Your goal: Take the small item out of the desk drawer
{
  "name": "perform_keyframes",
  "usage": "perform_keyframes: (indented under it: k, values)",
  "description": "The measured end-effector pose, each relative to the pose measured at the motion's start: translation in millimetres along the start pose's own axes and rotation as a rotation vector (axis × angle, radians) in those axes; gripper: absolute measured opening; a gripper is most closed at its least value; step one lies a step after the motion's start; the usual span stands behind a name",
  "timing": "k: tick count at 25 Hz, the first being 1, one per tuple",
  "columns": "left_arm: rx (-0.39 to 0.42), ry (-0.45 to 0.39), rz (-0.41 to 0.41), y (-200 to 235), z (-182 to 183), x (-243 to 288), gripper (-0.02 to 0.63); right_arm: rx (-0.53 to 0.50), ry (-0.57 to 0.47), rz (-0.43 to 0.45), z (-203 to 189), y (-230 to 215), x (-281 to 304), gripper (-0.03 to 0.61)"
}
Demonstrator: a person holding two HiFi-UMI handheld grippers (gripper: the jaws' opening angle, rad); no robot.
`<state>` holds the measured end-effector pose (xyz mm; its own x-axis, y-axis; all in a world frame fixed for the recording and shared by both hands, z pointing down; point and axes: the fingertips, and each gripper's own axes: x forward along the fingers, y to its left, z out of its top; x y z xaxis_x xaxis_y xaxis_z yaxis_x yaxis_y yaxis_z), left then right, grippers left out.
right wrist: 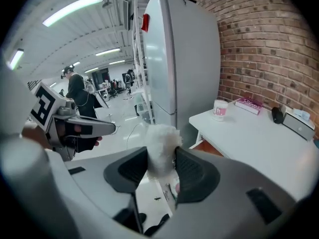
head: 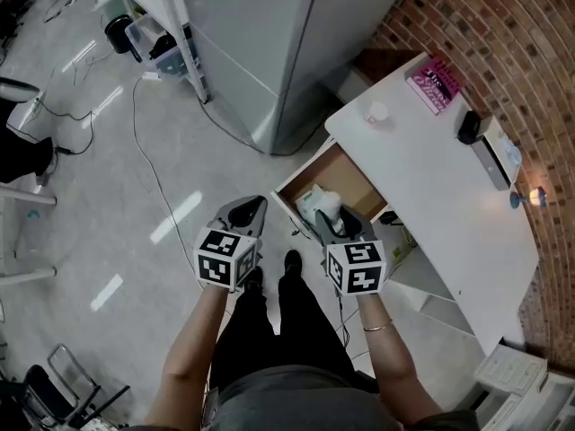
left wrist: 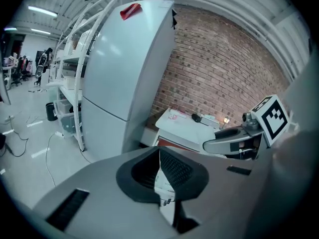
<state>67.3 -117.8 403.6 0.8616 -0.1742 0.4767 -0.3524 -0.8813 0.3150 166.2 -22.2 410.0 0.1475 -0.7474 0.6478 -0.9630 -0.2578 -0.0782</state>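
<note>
Right hand-held gripper [right wrist: 159, 159] has it, jaws clamped on the small item [right wrist: 160, 144], a white fluffy wad pinched between the two dark pads! Left hand-held gripper [left wrist: 159, 175] rides alongside, away from the worktop, with its jaws pressed together at the tips and nothing between them.

Now the surroundings, biggest first. Off the worktop's far left corner stands the tall grey refrigerator [head: 269, 52]. White and long, the worktop [head: 440, 187] runs along the brick wall. Under the worktop's front edge the drawer [head: 346, 180] hangs pulled out, its brown bottom showing. A pink book [head: 434, 85] lies at the worktop's far end near the wall. Just in from it, near the worktop's front corner, sits a small white cup [head: 377, 112].

And the small item [head: 321, 203] again: from the head view it sits over the outer part of that open drawer, out in front of the worktop, gripped by the right hand-held gripper [head: 326, 217]. Farther out from the worktop hangs the left hand-held gripper [head: 247, 212].
</note>
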Motion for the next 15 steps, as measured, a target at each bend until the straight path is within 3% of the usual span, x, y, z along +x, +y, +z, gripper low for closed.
perform_keyframes:
  k: [15]
  values:
    - [0.111, -0.025, -0.079, -20.5, 28.9, -12.8, 0.024, 0.211, -0.177, -0.091, 28.1, -12.0, -53.2, 0.173]
